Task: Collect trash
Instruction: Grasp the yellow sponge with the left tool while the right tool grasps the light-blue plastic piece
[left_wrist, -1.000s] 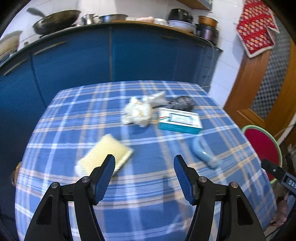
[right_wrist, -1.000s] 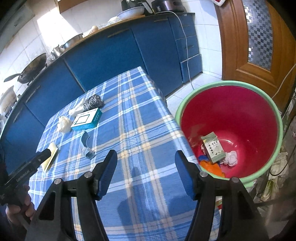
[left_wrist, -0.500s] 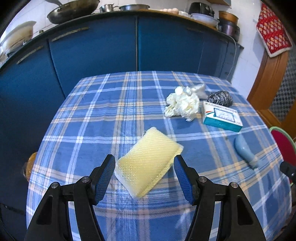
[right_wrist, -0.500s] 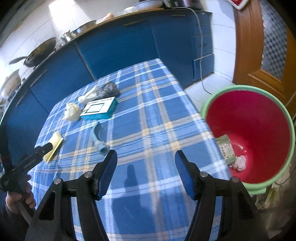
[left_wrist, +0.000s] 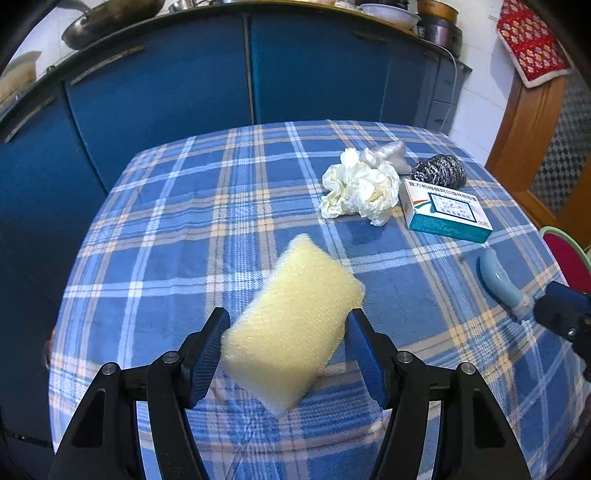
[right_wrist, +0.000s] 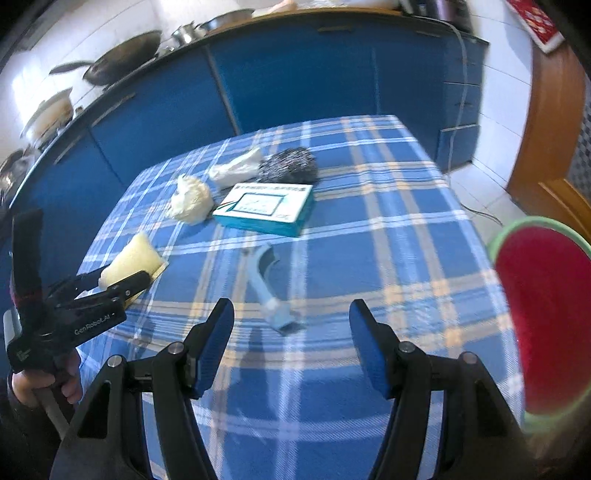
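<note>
A kitchen with blue cabinets (left_wrist: 166, 96) along the back wall holds a tabletop (left_wrist: 177, 206) covered in a blue plaid cloth.

Nearest in the left wrist view, the left claw (left_wrist: 286, 343) hangs low over the cloth with its blue pads spread to either side of a yellow sponge (left_wrist: 295, 317). The sponge lies flat on the tabletop, its near end between the pads. The left pad looks close to the sponge's edge, but whether either pad touches it I cannot tell; they do not look clamped on it.

In the right wrist view, the right claw (right_wrist: 291, 328) is spread and empty above the near part of the cloth. Just beyond its fingertips lies a light blue curved plastic piece (right_wrist: 266, 280) with a clear wrapped end. To its right, off the table edge, stands a red bucket with a green rim (right_wrist: 546, 317).

Farther on sits a teal and white carton (right_wrist: 266, 210), flat on the cloth. Left of it is a crumpled white tissue (left_wrist: 360, 190), close beside the carton. Behind these, a steel wool scrubber (left_wrist: 439, 170) sits just behind the carton's far edge, with a clear plastic wrapper (right_wrist: 236, 168) to its left.

At the back, a dark wok (right_wrist: 122, 66) and metal bowls stand on the counter above the cabinets, and a wooden door (left_wrist: 535, 122) is at right.
</note>
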